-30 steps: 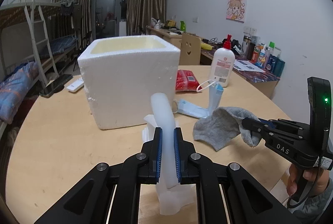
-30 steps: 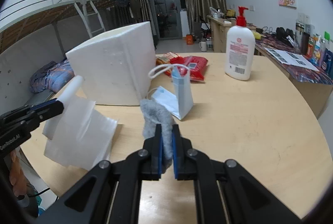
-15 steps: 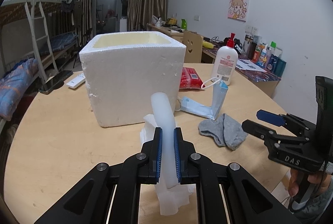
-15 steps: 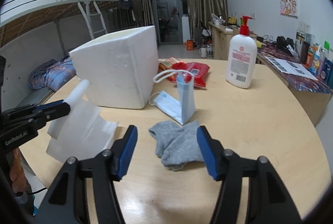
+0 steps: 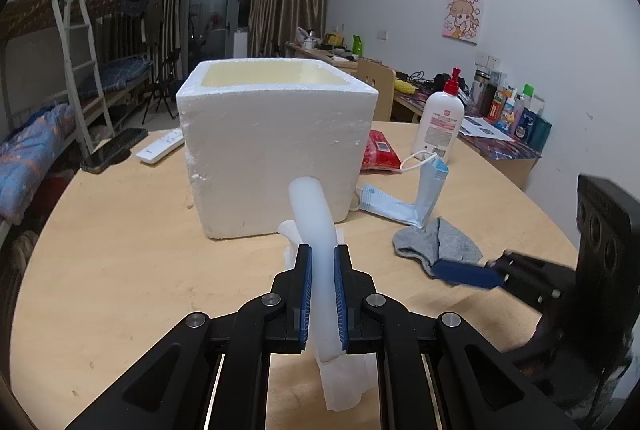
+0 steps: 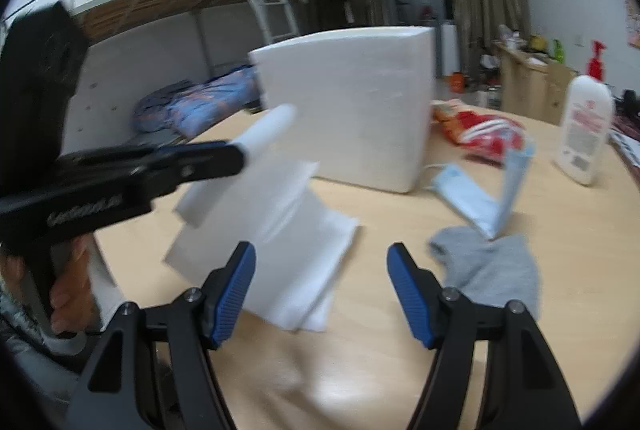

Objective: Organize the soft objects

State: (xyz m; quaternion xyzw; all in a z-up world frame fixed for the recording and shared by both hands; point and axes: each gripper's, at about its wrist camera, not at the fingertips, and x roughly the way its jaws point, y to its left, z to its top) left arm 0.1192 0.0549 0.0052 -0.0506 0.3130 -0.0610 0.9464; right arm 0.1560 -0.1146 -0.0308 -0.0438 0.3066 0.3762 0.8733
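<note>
Step in hand: one soft item gripped, another let go; sorting into the foam box [image 5: 276,146] judged barely begun, nothing visible inside it from here

Left gripper [image 5: 322,290]: jaws narrow, clamped on a white folded sheet [image 5: 316,230], seemingly tissue or thin foam, held off the table in front of the box

Right gripper [image 6: 320,286]: jaws wide and have just been opening, nothing between them; aimed toward the sheet's hanging end [image 6: 276,230]

Grey sock [image 5: 438,244]: lying on the table, right of the box, free of both grippers

Blue face mask [image 5: 404,202]: bent, one flap upright, between box and sock

Next move, as judged: carry the sheet over the box rim and release it, or take its loose end with the free gripper

Surface: round pale wooden table [image 5: 120,250]; lotion pump bottle [image 5: 440,126], red packet, remote beyond

Room: dormitory, bunk beds, brown curtains, cluttered desk
</note>
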